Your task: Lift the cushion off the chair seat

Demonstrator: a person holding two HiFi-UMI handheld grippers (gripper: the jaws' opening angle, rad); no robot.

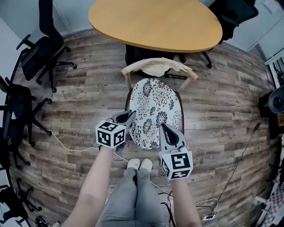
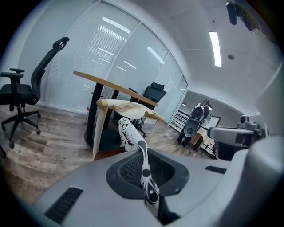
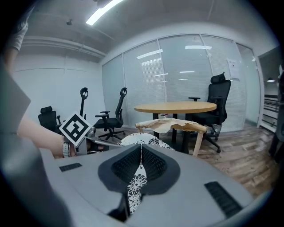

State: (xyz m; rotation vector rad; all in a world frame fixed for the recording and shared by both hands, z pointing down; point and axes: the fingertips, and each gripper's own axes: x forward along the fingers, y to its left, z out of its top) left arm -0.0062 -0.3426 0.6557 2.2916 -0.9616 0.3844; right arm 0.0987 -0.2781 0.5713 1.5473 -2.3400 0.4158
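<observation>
The round cushion (image 1: 155,111), white with black flowers, hangs above the chair seat, held by both grippers at its near rim. My left gripper (image 1: 130,117) is shut on its left edge; in the left gripper view the cushion's rim (image 2: 133,139) runs edge-on between the jaws of the left gripper (image 2: 146,170). My right gripper (image 1: 165,131) is shut on the near right edge; the right gripper view shows a fold of the floral cloth (image 3: 135,188) pinched in the right gripper (image 3: 140,166). The chair (image 1: 156,66) has a worn tan backrest; its seat is mostly hidden under the cushion.
A round wooden table (image 1: 155,22) stands just behind the chair. Black office chairs (image 1: 42,48) line the left side and another chair (image 1: 233,13) sits beyond the table. Cables (image 1: 235,168) trail over the wood floor. The person's legs and shoes (image 1: 140,165) are below the cushion.
</observation>
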